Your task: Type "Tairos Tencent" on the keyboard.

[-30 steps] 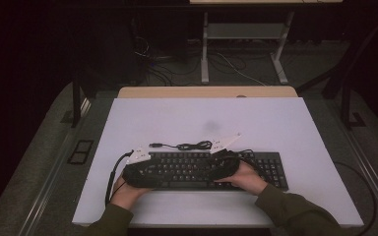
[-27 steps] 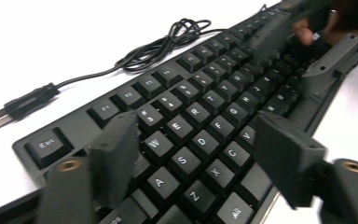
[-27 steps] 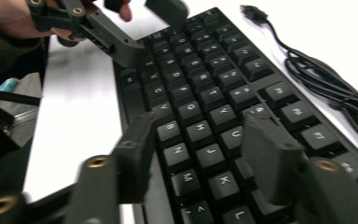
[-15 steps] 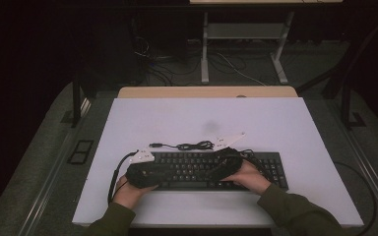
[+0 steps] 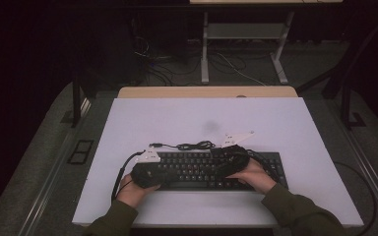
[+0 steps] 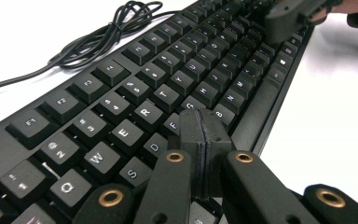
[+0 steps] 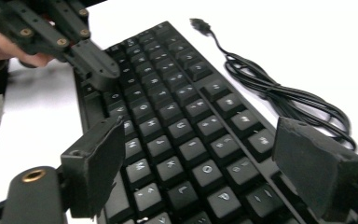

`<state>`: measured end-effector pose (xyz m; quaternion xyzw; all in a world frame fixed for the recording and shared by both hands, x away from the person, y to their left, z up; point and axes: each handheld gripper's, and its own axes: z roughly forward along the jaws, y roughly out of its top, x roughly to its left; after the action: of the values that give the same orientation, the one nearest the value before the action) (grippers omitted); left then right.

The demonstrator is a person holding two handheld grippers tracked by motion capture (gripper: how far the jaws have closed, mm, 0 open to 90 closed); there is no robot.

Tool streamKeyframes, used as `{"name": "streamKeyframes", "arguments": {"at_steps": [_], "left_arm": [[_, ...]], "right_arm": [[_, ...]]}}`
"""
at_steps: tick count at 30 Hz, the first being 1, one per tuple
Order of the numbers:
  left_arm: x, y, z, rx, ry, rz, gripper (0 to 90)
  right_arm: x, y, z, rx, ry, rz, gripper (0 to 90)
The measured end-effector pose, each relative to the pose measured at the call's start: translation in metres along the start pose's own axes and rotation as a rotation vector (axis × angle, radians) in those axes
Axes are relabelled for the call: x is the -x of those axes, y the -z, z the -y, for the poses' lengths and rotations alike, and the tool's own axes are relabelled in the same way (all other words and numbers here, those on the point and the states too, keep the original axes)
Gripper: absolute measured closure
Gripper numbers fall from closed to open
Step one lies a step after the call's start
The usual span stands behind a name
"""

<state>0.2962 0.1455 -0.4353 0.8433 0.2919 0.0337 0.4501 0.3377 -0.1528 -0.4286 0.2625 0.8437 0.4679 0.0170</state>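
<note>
A black keyboard (image 5: 268, 167) lies near the table's front edge, and its coiled black cable (image 5: 189, 145) rests just behind it. My left gripper (image 5: 163, 173) is over the keyboard's left end, held in a hand. In the left gripper view it (image 6: 205, 135) is shut and empty, its pads pressed together low over the keyboard (image 6: 135, 88) around the F key. My right gripper (image 5: 222, 168) hangs over the middle keys. The right gripper view shows it (image 7: 205, 161) open wide above the keyboard (image 7: 177, 130), with the left gripper (image 7: 98, 70) touching the far keys.
The white tabletop (image 5: 177, 118) stretches behind the keyboard, with a wooden strip (image 5: 206, 92) along its far edge. Behind that stands a desk frame (image 5: 246, 39) with floor cables. Sleeved forearms (image 5: 295, 211) come in over the front edge.
Both hands have shifted a little inward along the keyboard, the left gripper to the right and the right gripper to the left. The keyboard and cable have stayed put.
</note>
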Motion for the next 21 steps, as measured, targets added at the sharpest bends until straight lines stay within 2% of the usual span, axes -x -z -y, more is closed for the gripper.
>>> {"name": "streamKeyframes", "arguments": {"at_steps": [7, 21], "left_arm": [[0.0004, -0.0040, 0.0003, -0.019, -0.011, -0.002, 89.1], [0.0018, -0.0082, 0.0020, -0.045, -0.028, -0.001, 89.2]], "right_arm": [[0.0049, 0.0030, 0.0014, 0.007, -0.022, 0.012, 14.6], [0.0049, 0.0030, 0.0025, 0.008, -0.018, 0.024, 14.5]]}}
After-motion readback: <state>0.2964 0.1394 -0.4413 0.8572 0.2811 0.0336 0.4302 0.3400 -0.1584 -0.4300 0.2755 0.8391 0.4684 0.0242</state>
